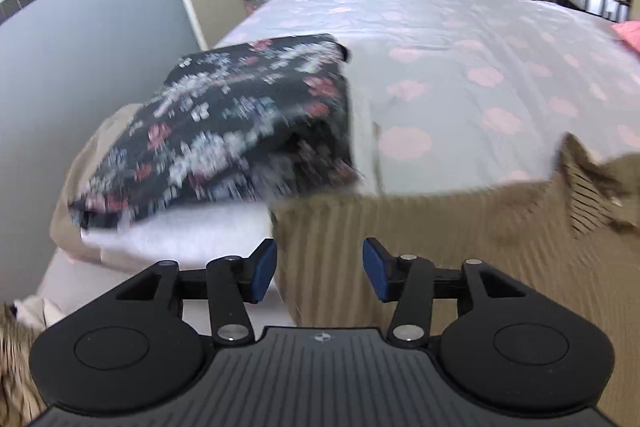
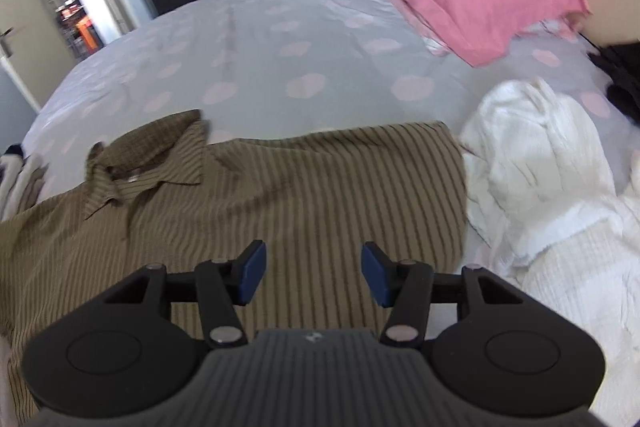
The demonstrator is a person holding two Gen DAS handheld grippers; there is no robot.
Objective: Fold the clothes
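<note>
Spotted bedsheet (image 2: pixel 280 39); striped olive shirt (image 2: pixel 280 195) flat, no readable writing

The left gripper (image 1: pixel 319 273) is hanging over the olive striped shirt (image 1: pixel 440 259), its blue-padded fingers (image 1: pixel 265 269) standing apart with nothing between them. A dark floral garment (image 1: pixel 240 131) is lying folded on a stack at the bed's (image 1: pixel 480 39) edge, blurred.
</note>
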